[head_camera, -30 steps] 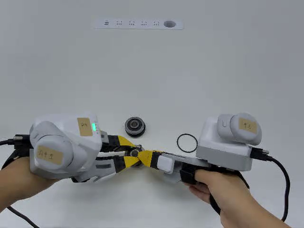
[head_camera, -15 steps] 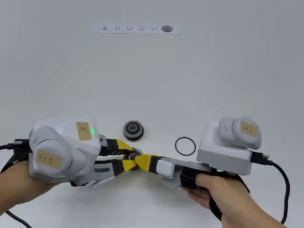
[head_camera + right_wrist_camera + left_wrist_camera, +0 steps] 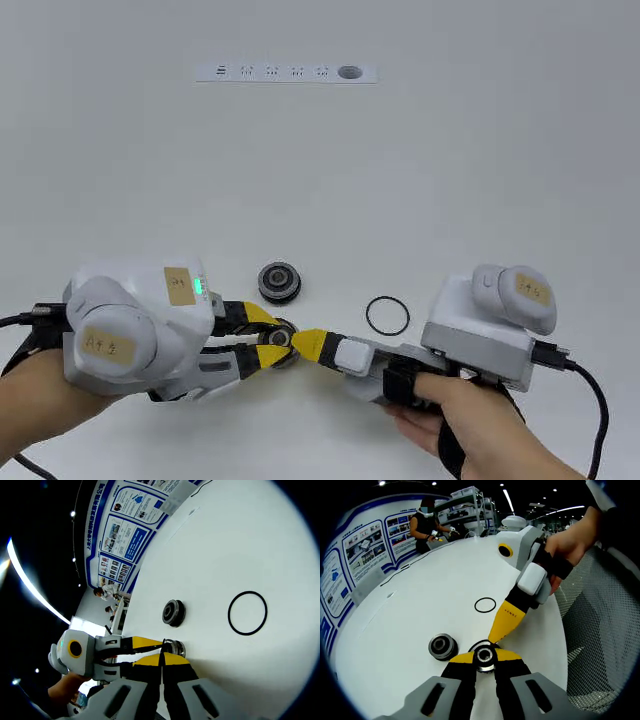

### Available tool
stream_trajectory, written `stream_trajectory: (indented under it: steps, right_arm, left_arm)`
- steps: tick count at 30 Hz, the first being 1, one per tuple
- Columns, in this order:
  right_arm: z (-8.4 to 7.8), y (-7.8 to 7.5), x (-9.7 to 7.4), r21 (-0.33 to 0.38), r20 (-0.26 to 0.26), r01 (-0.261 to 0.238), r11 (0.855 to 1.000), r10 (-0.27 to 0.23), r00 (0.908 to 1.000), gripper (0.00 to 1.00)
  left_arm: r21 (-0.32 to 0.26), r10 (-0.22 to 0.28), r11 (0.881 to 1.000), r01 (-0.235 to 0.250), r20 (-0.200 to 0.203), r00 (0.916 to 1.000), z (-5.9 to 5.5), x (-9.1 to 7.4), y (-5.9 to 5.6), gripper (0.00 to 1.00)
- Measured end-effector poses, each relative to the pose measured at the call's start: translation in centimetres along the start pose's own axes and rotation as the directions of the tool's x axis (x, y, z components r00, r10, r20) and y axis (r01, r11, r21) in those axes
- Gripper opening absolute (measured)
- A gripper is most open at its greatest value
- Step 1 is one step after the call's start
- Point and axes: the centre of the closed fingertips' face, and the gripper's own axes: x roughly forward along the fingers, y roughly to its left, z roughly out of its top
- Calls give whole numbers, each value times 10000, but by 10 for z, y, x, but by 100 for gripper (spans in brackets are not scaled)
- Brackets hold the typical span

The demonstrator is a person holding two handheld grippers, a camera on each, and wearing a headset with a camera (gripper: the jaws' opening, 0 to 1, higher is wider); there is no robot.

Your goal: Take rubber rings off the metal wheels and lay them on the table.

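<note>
While both grippers meet at one wheel, a ring lies loose on the table

Where the head view looks down on the white table (image 3: 480,180), we see the left gripper (image 3: 266,337) with its jaws closed part-way on a metal wheel (image 3: 281,339). One yellow tip sits on either side of the wheel and grips it. We cannot tell whether the wheel rests on the table or hangs just above it.

The right gripper (image 3: 308,345) reaches in from the right until its tips touch the wheel's rim. In the right gripper view its two yellow tips lie pressed together with only a hairline between them. In the left gripper view a thin black arc (image 3: 479,643) stands off the rim just at those tips. We cannot tell whether any rubber is nipped between them.

A second wheel (image 3: 279,282) sits on the table just beyond the held one, apart from it and from both grippers. A loose rubber ring (image 3: 387,316) lies flat on the table to the right of the two wheels, near the right gripper's body but not touching it. A white power strip (image 3: 286,72) lies at the far side of the table. The left hand (image 3: 35,395) and the right hand (image 3: 470,415) hold the grippers at the near edge.
</note>
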Motion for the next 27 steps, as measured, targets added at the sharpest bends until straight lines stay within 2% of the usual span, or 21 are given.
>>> stream_trajectory:
  steps: [3,7,18,27]
  right_arm:
    - [0,-1,0,-21,-8,44,10000,-44,10000,1]
    - [-1,-4,0,-25,-49,202,9998,-202,9998,1]
    - [-2,-5,1,81,-107,231,9997,-230,9997,1]
    - [-4,-1,3,59,-218,96,9999,-94,9997,1]
  left_arm:
    - [473,-42,9989,47,-104,9999,1,0,-1,14]
    - [534,-78,9985,92,-260,9996,1,1,-1,14]
    - [189,94,9998,-89,-289,9995,0,0,1,16]
    - [39,168,9999,-167,-315,9994,-3,-9,0,21]
